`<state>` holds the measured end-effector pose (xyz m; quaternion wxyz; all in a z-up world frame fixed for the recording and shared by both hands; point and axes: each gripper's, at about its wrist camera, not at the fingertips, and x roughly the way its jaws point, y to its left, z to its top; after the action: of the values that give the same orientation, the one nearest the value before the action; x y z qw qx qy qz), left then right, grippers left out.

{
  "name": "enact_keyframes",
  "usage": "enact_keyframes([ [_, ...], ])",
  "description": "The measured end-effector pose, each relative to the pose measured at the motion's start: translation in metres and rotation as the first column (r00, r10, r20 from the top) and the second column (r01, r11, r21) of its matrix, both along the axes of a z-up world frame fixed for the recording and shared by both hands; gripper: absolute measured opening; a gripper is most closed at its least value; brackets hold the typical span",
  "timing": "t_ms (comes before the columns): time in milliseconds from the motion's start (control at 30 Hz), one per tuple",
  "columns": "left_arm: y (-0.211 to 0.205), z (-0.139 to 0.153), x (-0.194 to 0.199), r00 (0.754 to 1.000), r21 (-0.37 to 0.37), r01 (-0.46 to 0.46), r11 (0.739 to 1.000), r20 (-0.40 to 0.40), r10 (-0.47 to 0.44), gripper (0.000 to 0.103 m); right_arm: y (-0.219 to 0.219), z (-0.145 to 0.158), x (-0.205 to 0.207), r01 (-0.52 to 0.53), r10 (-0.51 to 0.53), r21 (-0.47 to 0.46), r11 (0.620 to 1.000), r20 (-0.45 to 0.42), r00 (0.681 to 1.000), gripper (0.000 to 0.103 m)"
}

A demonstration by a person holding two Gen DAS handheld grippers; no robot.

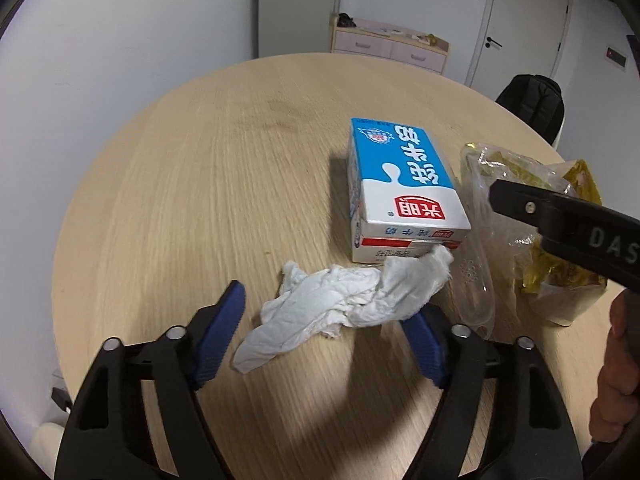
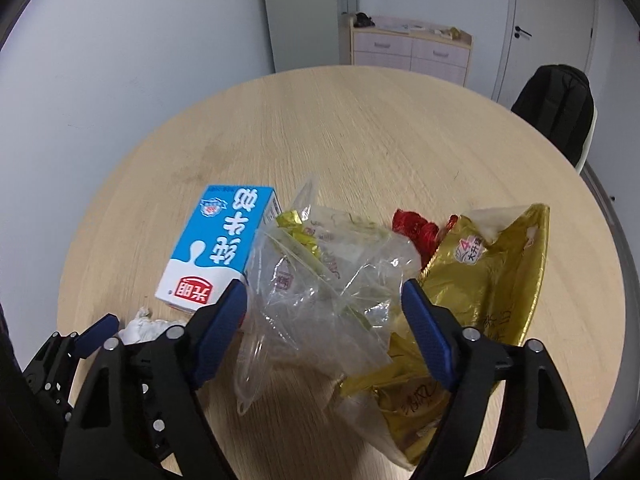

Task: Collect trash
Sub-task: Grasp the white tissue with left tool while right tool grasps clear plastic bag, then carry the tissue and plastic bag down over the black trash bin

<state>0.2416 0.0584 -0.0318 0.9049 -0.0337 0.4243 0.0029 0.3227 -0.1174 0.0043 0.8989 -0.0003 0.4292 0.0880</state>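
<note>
- Left gripper (image 1: 324,328) hovers with jaws apart around a crumpled tissue (image 1: 340,300), near the milk carton (image 1: 400,188).
- Right gripper (image 2: 324,312), jaws wide, straddles a clear bag (image 2: 320,280) on the round table (image 2: 360,128).

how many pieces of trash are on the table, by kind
milk carton: 1
crumpled tissue: 1
clear plastic bag: 1
gold snack bag: 1
red wrapper: 1
total: 5, as far as both views show
</note>
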Motion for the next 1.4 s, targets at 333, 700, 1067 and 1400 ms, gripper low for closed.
enact_keyframes([
  [333, -0.007, -0.004, -0.003, 0.999, -0.028, 0.031, 0.999, -0.014, -0.032, 0.022, -0.001, 0.000, -0.002, 0.011, -0.011, -0.008, 1.000, 0.005, 1.000, 0.053],
  [700, -0.011, 0.005, -0.019, 1.000, -0.014, 0.029, 0.999, 0.003, -0.029, 0.011, -0.003, 0.007, -0.009, -0.019, 0.019, -0.008, 1.000, 0.028, 0.999, 0.033],
  [1067, -0.013, 0.017, -0.035, 1.000, -0.014, 0.016, 1.000, 0.012, -0.015, 0.011, -0.007, 0.030, -0.034, -0.024, 0.023, 0.007, 1.000, 0.104, 0.994, 0.033],
  [1400, -0.016, 0.030, -0.063, 0.999, -0.004, -0.002, 1.000, 0.032, 0.002, 0.012, -0.017, 0.041, -0.064, -0.020, 0.016, 0.034, 0.999, 0.131, 0.991, 0.033],
])
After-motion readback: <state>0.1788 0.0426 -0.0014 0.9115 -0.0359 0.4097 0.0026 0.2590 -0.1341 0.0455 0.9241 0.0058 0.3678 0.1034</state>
